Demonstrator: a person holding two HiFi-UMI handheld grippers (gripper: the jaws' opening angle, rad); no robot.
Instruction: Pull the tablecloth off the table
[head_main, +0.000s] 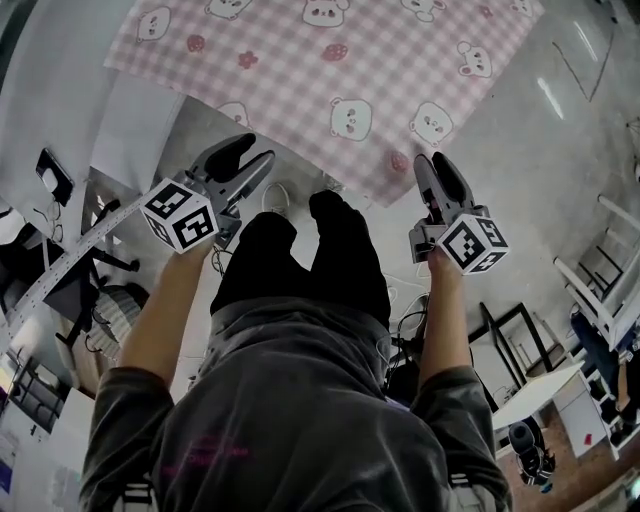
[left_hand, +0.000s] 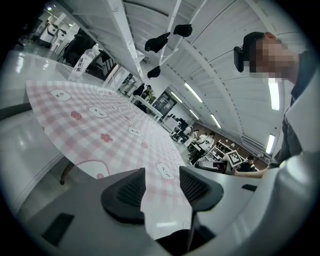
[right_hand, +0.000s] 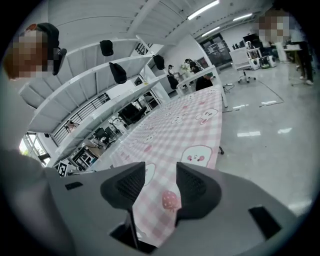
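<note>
A pink checked tablecloth (head_main: 330, 70) printed with bears and strawberries lies over the table ahead of me, and its near edge ends in a hanging point. My left gripper (head_main: 255, 150) is just short of that edge on the left. My right gripper (head_main: 432, 160) is beside the hanging point on the right. In the left gripper view the jaws (left_hand: 162, 172) stand a narrow gap apart, and the tablecloth (left_hand: 110, 130) shows through the gap unpinched. In the right gripper view the gripper (right_hand: 161, 167) looks the same, its jaws framing a strawberry on the tablecloth (right_hand: 185, 125).
A water bottle (left_hand: 80, 62) stands on the far end of the cloth. A table leg (left_hand: 64, 175) shows under it. Cables (head_main: 275, 195) lie on the floor by my feet. A black stand (head_main: 70, 280) is on my left, and white desks (head_main: 540, 395) on my right.
</note>
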